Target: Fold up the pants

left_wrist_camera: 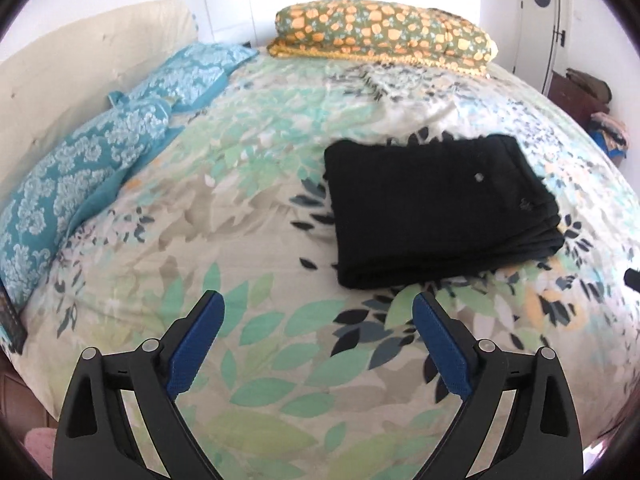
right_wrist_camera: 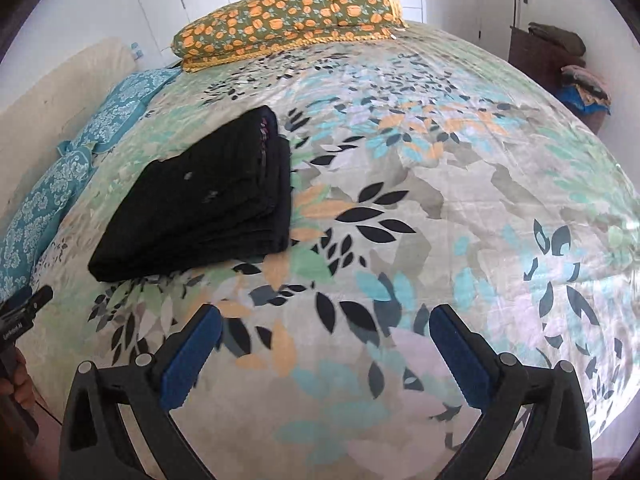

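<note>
The black pants (left_wrist_camera: 436, 208) lie folded into a thick rectangular stack on the floral bedspread (left_wrist_camera: 256, 240). In the right wrist view the pants (right_wrist_camera: 200, 208) sit to the upper left, stacked edges facing right. My left gripper (left_wrist_camera: 318, 308) is open and empty, held above the bedspread just in front of and left of the pants. My right gripper (right_wrist_camera: 326, 320) is open and empty, hovering over the bedspread (right_wrist_camera: 440, 200) to the right of the pants. The left gripper's body shows at the right wrist view's left edge (right_wrist_camera: 22, 312).
An orange-flowered pillow (left_wrist_camera: 384, 36) lies at the far edge of the bed. Teal patterned pillows (left_wrist_camera: 80, 168) line the left side against a cream headboard (left_wrist_camera: 72, 64). A dark piece of furniture with piled clothes (right_wrist_camera: 560, 60) stands beyond the bed's right side.
</note>
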Demonstrator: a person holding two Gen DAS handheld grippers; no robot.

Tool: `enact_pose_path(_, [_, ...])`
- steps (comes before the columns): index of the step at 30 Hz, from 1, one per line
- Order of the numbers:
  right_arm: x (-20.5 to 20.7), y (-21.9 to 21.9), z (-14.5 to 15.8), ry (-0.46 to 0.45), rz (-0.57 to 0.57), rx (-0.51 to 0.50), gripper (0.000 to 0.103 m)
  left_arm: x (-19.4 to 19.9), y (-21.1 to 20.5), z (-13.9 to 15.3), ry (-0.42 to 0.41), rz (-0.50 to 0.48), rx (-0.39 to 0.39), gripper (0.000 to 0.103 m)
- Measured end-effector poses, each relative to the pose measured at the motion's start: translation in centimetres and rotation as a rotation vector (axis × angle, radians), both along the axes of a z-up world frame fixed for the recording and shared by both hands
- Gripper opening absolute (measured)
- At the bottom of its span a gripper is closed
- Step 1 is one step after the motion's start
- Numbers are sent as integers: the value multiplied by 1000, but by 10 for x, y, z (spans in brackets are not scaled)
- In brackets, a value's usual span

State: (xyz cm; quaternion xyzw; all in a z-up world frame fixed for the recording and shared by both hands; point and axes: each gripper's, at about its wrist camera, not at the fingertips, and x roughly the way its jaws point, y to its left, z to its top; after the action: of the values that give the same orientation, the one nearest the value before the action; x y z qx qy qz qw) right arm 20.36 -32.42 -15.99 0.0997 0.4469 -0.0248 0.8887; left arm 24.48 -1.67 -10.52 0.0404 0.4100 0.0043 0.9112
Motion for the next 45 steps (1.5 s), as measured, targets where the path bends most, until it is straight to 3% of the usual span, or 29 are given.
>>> enact_pose_path(3, [-8, 30, 40, -81, 53, -61, 103, -7, -8, 54, -122, 0, -10, 99])
enact_pose_path(8, [-24, 68, 119, -261, 108, -137, 103, -33, -2, 142, -332, -1, -98, 102])
enact_pose_path(12, [-40, 92, 164, -361, 140, -190, 103, -56, 8, 170, -387, 20, -177, 102])
enact_pose_path(15, [-53, 106, 179, -408, 147, -224, 103, -69, 12, 161, -365, -3, -215, 102])
enact_pose_path(19, [-65, 118, 179, -420, 139, -266, 103, -82, 10, 133, -284, 16, -176, 102])
enact_pose_path(24, [-68, 116, 155, -351, 111, -240, 103, -88, 13, 98, -142, 48, -210, 102])
enact_pose_path(28, [-71, 119, 141, -305, 108, -241, 103, -85, 13, 89, -66, 54, -217, 102])
enact_pose_path(45, [-76, 126, 128, -268, 107, -252, 103, -87, 4, 101, -75, 31, -157, 103])
